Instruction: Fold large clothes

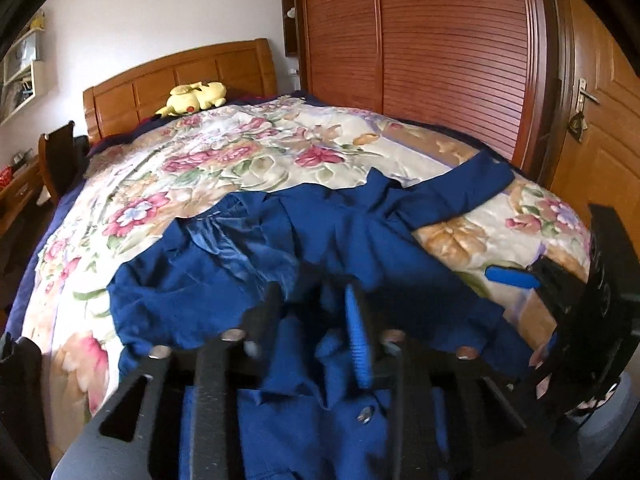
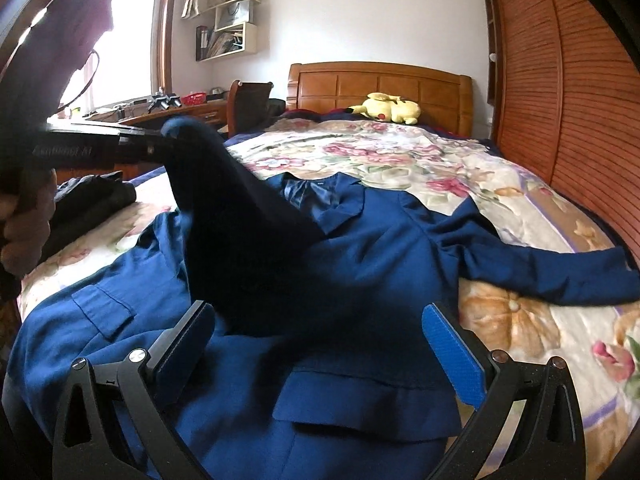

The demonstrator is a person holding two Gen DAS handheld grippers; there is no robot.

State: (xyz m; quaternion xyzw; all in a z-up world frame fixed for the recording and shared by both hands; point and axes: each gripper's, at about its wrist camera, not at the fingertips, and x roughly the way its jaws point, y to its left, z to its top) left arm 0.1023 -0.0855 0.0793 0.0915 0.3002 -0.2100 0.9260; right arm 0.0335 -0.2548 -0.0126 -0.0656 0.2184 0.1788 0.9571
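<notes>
Right wrist view, blue jacket (image 2: 360, 248) beneath wide-open right tool (image 2: 320, 344), gripping nothing.

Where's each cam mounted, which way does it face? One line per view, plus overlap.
Left wrist: on the left gripper over the blue jacket, facing headboard and wardrobe; own fingers below, right gripper at right.
Right wrist: on the right gripper, facing headboard and window; own open fingers, left gripper and a hand at left.
Shared: blue jacket, bedspread, yellow plush.

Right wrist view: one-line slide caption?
Right claw open above blue jacket on floral bedspread; left claw lifts one sleeve.
</notes>
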